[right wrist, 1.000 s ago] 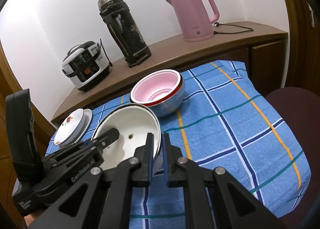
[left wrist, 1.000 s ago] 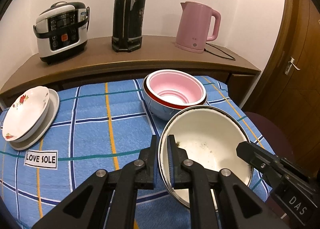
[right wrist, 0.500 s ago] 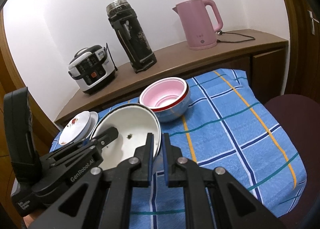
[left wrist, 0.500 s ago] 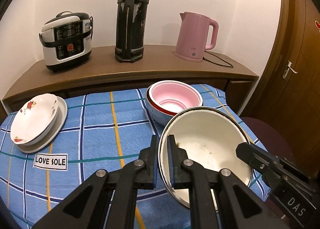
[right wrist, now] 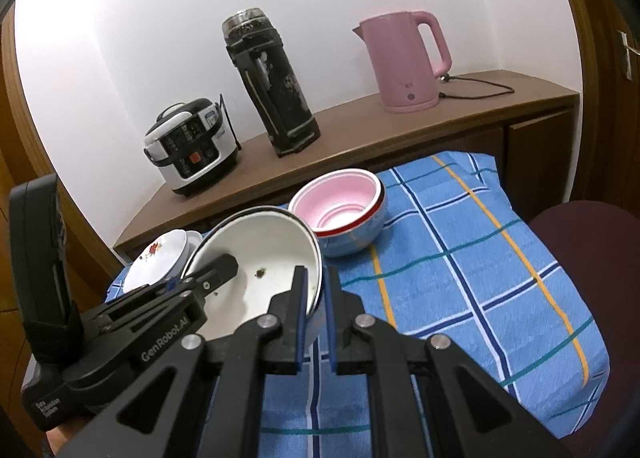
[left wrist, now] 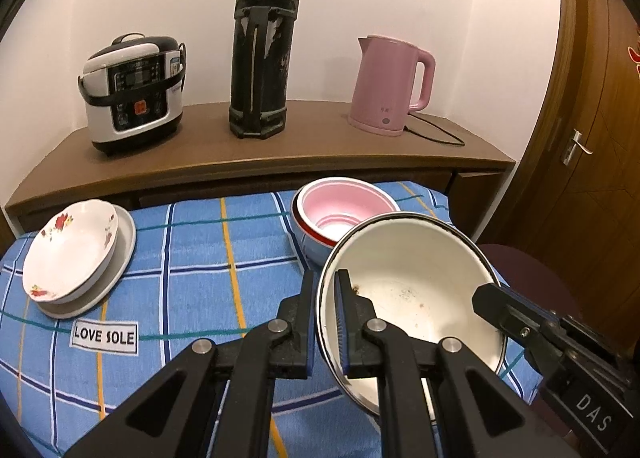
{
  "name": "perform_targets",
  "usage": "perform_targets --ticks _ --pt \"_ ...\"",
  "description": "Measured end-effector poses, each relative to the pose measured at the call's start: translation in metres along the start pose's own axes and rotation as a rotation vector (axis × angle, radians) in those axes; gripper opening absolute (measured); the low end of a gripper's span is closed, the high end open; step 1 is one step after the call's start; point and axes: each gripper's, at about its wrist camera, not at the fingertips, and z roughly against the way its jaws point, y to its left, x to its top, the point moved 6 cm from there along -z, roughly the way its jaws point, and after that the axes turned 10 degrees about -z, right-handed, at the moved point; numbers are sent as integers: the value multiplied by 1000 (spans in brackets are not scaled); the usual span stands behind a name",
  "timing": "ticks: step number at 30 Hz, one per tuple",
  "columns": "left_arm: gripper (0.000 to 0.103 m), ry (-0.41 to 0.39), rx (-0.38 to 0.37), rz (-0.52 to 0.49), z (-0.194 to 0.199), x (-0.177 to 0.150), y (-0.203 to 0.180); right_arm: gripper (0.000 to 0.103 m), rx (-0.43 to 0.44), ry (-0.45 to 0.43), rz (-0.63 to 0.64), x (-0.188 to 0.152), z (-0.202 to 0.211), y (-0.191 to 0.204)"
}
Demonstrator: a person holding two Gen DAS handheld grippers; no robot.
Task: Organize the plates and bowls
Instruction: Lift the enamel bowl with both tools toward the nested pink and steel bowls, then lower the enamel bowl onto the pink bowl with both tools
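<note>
A white enamel bowl (left wrist: 416, 282) with a dark rim is held above the blue checked cloth by both grippers. My left gripper (left wrist: 325, 318) is shut on its left rim. My right gripper (right wrist: 315, 314) is shut on its right rim; the bowl also shows in the right wrist view (right wrist: 264, 270). Behind it stands a pink bowl nested in a light blue bowl (left wrist: 344, 210), also in the right wrist view (right wrist: 340, 210). A flowered white dish stacked on a plate (left wrist: 72, 254) sits at the cloth's left, also in the right wrist view (right wrist: 160, 262).
A wooden counter (left wrist: 256, 154) behind the table holds a rice cooker (left wrist: 132, 90), a tall black flask (left wrist: 262, 54) and a pink kettle (left wrist: 390, 86) with its cord. A dark red chair seat (right wrist: 592, 242) is at the right. A door (left wrist: 592, 138) stands at the right.
Both grippers have lifted the white bowl higher and tilted back; the counter and appliances have moved down in view. Both grips are unchanged.
</note>
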Motion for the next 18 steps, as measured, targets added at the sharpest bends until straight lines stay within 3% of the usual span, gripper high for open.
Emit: perform_targets --ticks 18 --pt "10 -17 -13 6 -42 47 -1 8 6 -49 -18 50 -27 -10"
